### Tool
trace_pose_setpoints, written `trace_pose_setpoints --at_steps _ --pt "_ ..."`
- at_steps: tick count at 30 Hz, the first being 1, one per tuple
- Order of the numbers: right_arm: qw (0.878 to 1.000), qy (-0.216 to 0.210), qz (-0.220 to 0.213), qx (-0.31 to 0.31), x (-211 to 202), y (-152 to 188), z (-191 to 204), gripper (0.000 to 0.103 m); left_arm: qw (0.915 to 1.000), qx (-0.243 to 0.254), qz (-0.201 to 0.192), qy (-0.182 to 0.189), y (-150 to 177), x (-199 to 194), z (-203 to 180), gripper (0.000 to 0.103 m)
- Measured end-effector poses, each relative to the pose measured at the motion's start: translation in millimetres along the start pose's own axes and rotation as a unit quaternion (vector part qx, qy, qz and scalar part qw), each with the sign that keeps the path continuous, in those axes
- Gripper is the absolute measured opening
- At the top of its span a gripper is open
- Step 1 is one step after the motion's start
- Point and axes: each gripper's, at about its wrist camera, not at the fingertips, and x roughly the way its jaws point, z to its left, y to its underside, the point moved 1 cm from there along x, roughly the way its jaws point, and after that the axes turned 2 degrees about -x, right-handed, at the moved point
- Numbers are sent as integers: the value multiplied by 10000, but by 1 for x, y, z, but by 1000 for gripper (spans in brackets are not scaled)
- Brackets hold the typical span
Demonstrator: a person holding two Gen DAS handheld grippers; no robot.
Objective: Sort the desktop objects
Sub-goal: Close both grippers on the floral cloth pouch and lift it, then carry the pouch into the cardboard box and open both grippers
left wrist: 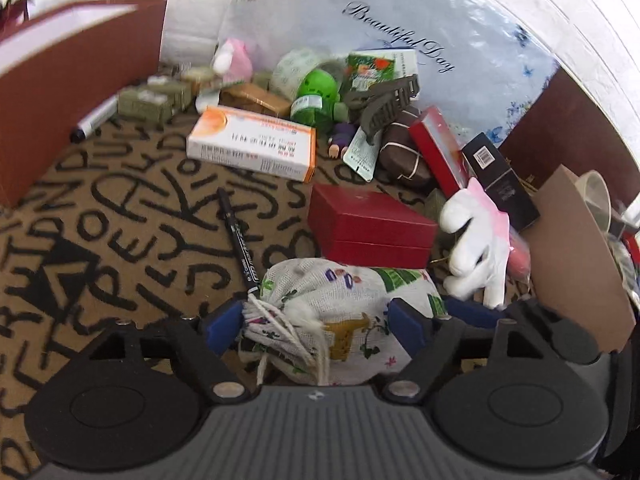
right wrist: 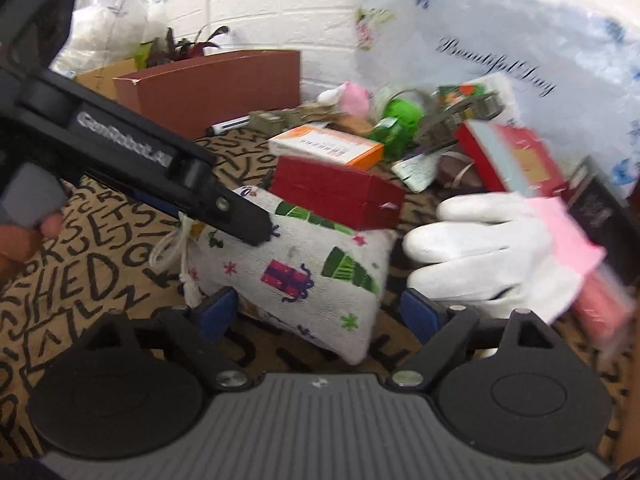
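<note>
A white drawstring pouch (left wrist: 340, 312) with coloured prints lies on the letter-patterned cloth (left wrist: 120, 232), between the blue pads of my left gripper (left wrist: 316, 324); whether the pads touch it is unclear. In the right wrist view the same pouch (right wrist: 296, 276) sits between the pads of my open right gripper (right wrist: 316, 312), and the left gripper (right wrist: 248, 224) reaches over it from the left. A red box (left wrist: 368, 228) lies just behind the pouch. A white glove with a pink cuff (left wrist: 476, 248) lies to the right.
A black marker (left wrist: 236, 236), an orange-and-white medicine box (left wrist: 252, 144), a green bottle (left wrist: 316, 96), a hair claw (left wrist: 384, 104), a brown wrapped parcel (left wrist: 400, 148) and a black box (left wrist: 500, 180) crowd the back. A brown box (left wrist: 68, 92) stands left. Cardboard (left wrist: 576, 256) stands right.
</note>
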Motion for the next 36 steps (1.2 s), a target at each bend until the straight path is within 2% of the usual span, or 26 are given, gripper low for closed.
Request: trace_pose_setpoints --at_steps 2,3,5,7,15,20,23,27,32,36 --pt "9996 -222 -19 185 3 2 0 75 9999 -48 -38 80 1 0 1 73" --pt "9996 -178 -52 234 1 3 1 73 10000 -19 -59 78 1 -2 -1 69" --pt "9998 -72 -79 140 -5 3 8 59 9998 182 -96 0 4 -10 -8 57" --pt "9999 13 -72 85 -13 4 15 51 9994 317 -93 -37 8 -18 -14 55" --pt "9994 -86 -210 259 -79 26 35 46 9996 229 55 181 44 -61 -28 52" --pt "9974 279 -503 433 -133 40 36 45 9964 630 -57 566 53 -82 -73 52" --pt "9926 711 -775 615 -171 45 27 45 9902 1076 -241 862 53 -92 -114 52" --pt "9810 1416 -1119 709 -217 50 7 45 9769 1593 -483 1340 49 -96 -173 52" --pt "9592 2277 -1474 800 -265 56 -25 45 9566 2060 -691 1943 43 -91 -243 53" --pt "9369 2895 -1647 1060 -289 65 -55 45 9402 2410 -711 2301 41 -76 -297 53"
